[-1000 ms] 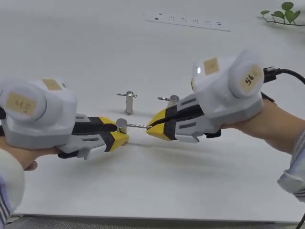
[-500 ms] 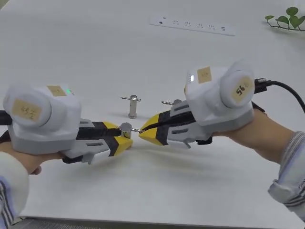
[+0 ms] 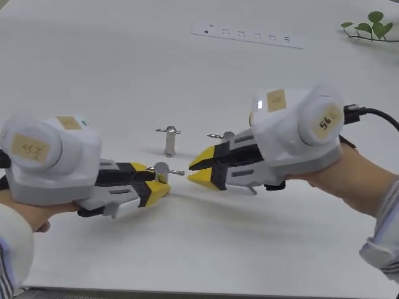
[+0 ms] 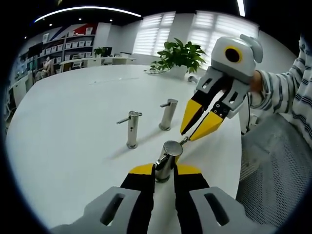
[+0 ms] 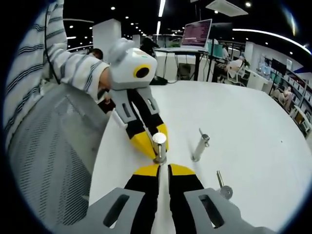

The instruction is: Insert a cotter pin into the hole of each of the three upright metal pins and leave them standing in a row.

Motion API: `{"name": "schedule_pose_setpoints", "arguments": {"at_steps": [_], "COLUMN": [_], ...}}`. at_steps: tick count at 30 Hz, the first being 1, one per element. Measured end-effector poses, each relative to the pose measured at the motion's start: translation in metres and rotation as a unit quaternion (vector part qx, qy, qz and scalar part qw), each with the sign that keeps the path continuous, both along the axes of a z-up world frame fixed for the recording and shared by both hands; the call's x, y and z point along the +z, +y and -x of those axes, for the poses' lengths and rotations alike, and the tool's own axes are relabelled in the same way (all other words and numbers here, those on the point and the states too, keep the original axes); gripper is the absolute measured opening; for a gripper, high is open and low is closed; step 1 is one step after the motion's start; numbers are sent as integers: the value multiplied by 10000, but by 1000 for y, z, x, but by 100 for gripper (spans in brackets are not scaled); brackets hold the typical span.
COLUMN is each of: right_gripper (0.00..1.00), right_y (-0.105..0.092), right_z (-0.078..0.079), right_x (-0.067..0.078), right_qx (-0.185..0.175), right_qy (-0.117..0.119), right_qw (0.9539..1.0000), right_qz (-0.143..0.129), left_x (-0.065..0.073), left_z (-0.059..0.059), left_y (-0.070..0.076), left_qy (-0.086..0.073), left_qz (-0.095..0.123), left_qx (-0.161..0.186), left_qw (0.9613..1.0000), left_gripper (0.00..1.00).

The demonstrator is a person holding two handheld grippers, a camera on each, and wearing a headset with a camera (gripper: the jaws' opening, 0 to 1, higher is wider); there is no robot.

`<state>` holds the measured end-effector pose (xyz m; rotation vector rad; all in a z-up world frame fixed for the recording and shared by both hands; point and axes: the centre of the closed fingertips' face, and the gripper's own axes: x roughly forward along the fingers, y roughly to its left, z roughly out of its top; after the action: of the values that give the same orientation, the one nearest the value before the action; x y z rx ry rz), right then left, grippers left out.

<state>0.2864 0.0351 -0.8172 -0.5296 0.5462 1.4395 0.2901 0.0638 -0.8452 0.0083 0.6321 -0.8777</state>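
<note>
Yellow-tipped fingers of the right gripper have drawn back. Half a second ago they touched the cotter pin; now they sit just clear of it, slightly parted and holding nothing. That cotter pin sits through the nearest metal pin, which stands upright on the white tabletop, clamped between the fingers of the left gripper. The middle metal pin and far metal pin stand behind. The right gripper's tan sticker reads "95" by hand; the left's number is unclear.
</note>
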Motion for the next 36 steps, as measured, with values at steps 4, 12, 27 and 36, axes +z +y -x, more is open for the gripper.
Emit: {"name": "schedule_pose_setpoints", "arguments": {"at_steps": [4,12,27,36], "right_gripper": [4,3,4,8], "right_y": [4,10,22,6], "right_z": [0,2,4,-3], "right_x": [2,1,-2,10], "right_qx": [-9,-9,-79,-381], "right_qy": [25,106,155,73], "right_qw": [10000,9999,9997,9989], "right_qz": [-55,-81,-156,-275], "left_x": [0,0,0,-2], "left_z": [0,0,0,1], "left_y": [0,0,0,1], "left_qy": [7,23,40,34], "left_qz": [-14,-23,-7,-80], "left_qx": [1,-15,1,-31], "left_qw": [10000,10000,10000,10000], "left_gripper": [13,13,13,13]}}
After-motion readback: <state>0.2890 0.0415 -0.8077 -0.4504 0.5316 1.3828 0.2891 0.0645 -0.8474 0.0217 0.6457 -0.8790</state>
